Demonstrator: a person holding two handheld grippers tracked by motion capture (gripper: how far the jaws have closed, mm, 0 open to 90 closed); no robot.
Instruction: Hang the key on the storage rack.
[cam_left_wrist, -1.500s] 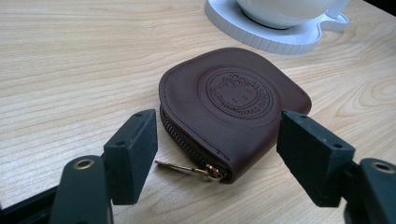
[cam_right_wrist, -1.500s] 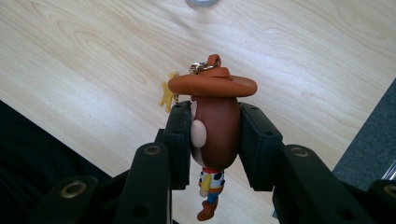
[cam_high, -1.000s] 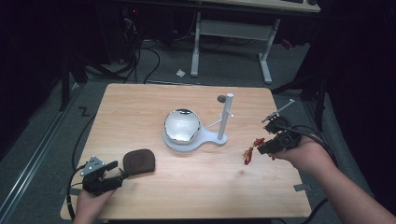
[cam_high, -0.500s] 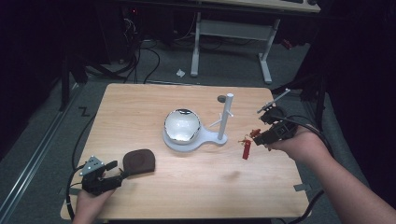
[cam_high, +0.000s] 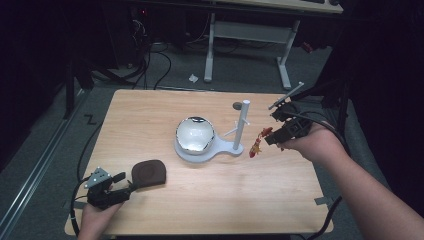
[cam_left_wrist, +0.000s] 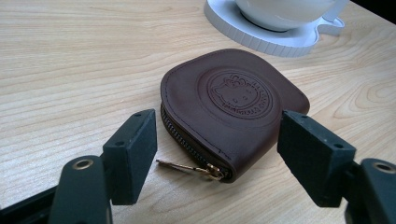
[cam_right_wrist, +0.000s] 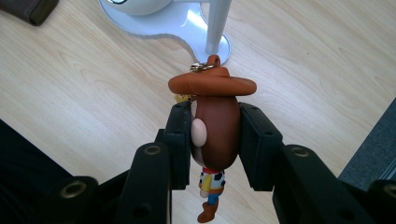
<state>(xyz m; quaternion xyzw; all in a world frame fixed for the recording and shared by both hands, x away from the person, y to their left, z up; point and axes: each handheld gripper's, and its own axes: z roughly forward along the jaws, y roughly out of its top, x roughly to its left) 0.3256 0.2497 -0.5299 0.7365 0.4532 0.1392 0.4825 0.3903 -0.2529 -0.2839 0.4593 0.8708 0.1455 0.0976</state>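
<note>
Two jaws of the right gripper (cam_high: 270, 138) are clamping a cowboy figurine (cam_high: 256, 145), hanging red-orange beneath them. Right gripper view: its brown head (cam_right_wrist: 215, 126) is sitting between the pads, hat beyond. Left gripper (cam_left_wrist: 219, 161) is standing released around a brown zip pouch (cam_left_wrist: 233, 109).

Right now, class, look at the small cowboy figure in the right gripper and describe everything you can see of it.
The cowboy figure is a small keychain toy, apparently plastic: brown hat, brown hair, pale ear, yellow shirt, blue trousers, brown boot. A small metal ring sits at the hat's top. The right gripper clamps its head from both sides, and it hangs clear above the table, just right of the white stand.
</note>
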